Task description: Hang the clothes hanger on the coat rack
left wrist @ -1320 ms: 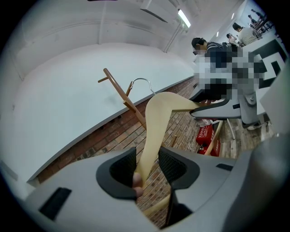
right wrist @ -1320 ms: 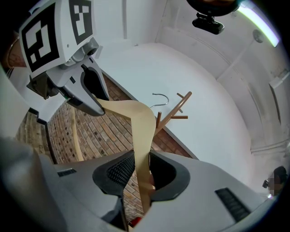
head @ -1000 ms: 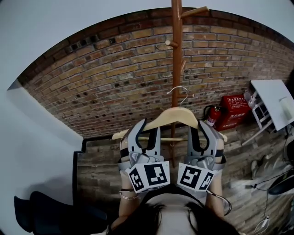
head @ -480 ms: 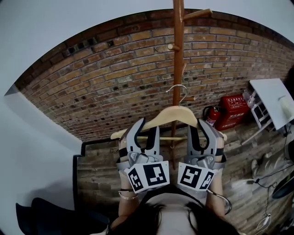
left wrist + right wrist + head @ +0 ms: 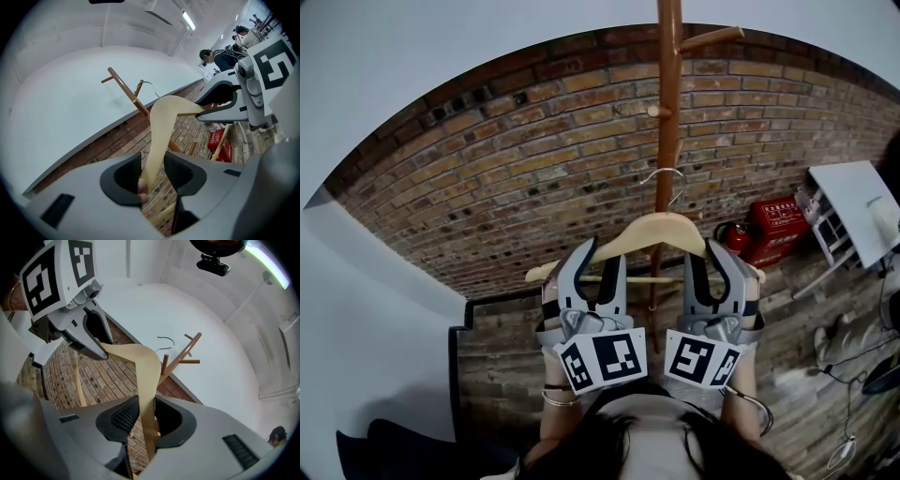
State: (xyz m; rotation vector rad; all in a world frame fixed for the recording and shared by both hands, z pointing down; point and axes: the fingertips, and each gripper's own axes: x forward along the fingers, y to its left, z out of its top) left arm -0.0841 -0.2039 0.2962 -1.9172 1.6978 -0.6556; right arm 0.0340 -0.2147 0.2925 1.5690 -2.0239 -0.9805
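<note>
A pale wooden clothes hanger (image 5: 661, 231) with a metal hook (image 5: 666, 178) is held up in front of the brown wooden coat rack (image 5: 667, 131). In the head view the hook lies against the rack's pole, below its pegs. My left gripper (image 5: 592, 261) is shut on the hanger's left arm (image 5: 161, 131). My right gripper (image 5: 719, 259) is shut on the right arm (image 5: 146, 380). The left gripper view shows the rack (image 5: 125, 91) beyond the hook (image 5: 147, 85). In the right gripper view, the rack's pegs (image 5: 185, 352) are just past the hook (image 5: 165, 340).
A brick wall (image 5: 516, 178) stands behind the rack. At the right are a red extinguisher box (image 5: 778, 225), a fire extinguisher (image 5: 733, 238) and a white table (image 5: 858, 211). Cables (image 5: 853, 375) lie on the floor. People (image 5: 220, 55) are at the far right.
The hanger and both grippers have risen a little, and the hook sits slightly higher against the rack's pole. Both grips are unchanged.
</note>
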